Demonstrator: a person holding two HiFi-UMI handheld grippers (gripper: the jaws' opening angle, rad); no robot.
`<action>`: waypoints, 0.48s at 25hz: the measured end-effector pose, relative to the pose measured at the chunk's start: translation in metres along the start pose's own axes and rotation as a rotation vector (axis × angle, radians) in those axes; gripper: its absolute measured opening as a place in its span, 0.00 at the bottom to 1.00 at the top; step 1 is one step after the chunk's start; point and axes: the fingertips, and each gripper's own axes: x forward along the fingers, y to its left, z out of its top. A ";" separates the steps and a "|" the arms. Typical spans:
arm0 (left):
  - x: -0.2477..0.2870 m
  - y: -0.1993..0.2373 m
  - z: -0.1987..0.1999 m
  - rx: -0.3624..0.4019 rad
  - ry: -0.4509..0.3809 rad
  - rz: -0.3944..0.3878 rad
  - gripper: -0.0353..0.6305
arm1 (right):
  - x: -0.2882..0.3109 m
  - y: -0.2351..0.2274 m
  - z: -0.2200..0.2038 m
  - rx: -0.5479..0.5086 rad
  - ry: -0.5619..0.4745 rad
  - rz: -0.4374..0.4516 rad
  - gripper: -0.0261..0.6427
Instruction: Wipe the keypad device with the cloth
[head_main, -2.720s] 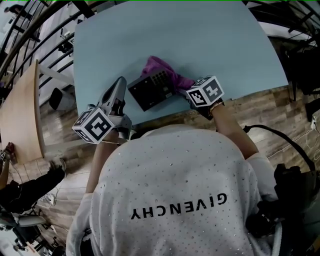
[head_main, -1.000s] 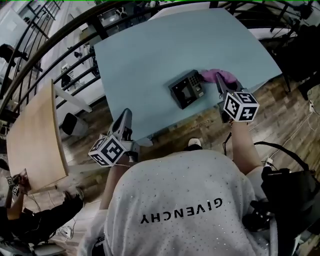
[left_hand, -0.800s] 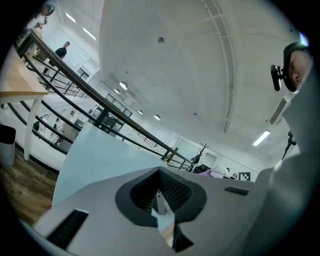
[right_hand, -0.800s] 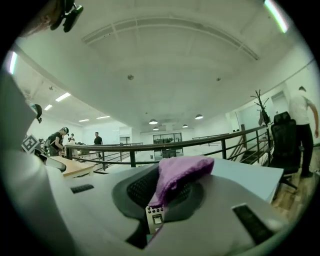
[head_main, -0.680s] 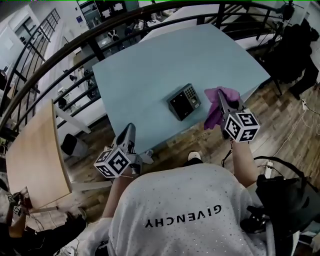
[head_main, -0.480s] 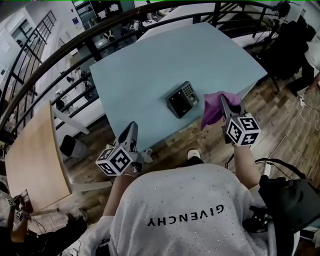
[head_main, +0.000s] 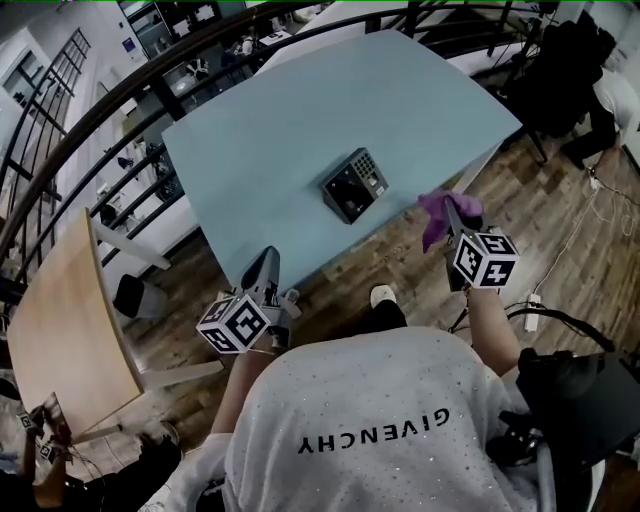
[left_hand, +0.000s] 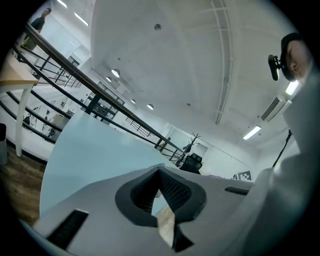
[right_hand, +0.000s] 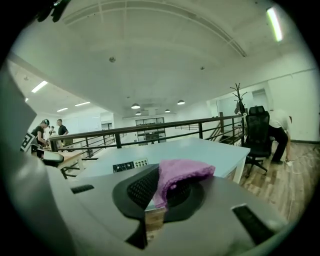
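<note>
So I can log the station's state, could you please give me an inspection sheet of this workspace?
Surface: light blue table, bare around the device.
Job's things: keypad device near the table's front edge; purple cloth held off the table.
Clutter: nothing seen.
Grippers: right gripper shut on the cloth; left gripper shut, empty.
Cables: black cable on the floor at right.
Surroundings: black railing, wooden table at left.

I read the cloth (right_hand: 180, 172) as soft purple fabric, nubby, matt. Keypad device (head_main: 354, 186): dark casing, looks plastic. Table (head_main: 300, 110) top: smooth pale blue, matt. Floor (head_main: 565, 250): grained wood planks. Left gripper (left_hand: 160, 195) and right gripper (right_hand: 156, 197) shells: smooth grey matt plastic; pads (right_hand: 140, 187) black, finely dimpled. Railing (head_main: 140, 85): dark metal. Side table (head_main: 55, 320): pale wood, smooth.
</note>
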 end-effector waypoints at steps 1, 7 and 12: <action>0.000 0.001 -0.001 -0.002 0.002 0.001 0.06 | -0.001 0.001 -0.003 -0.014 0.009 -0.001 0.07; 0.002 0.003 0.003 -0.011 -0.014 0.001 0.06 | -0.002 0.004 -0.007 -0.093 0.036 0.008 0.07; 0.001 0.003 0.006 -0.002 -0.026 0.006 0.06 | -0.004 0.001 -0.003 -0.098 0.036 0.003 0.07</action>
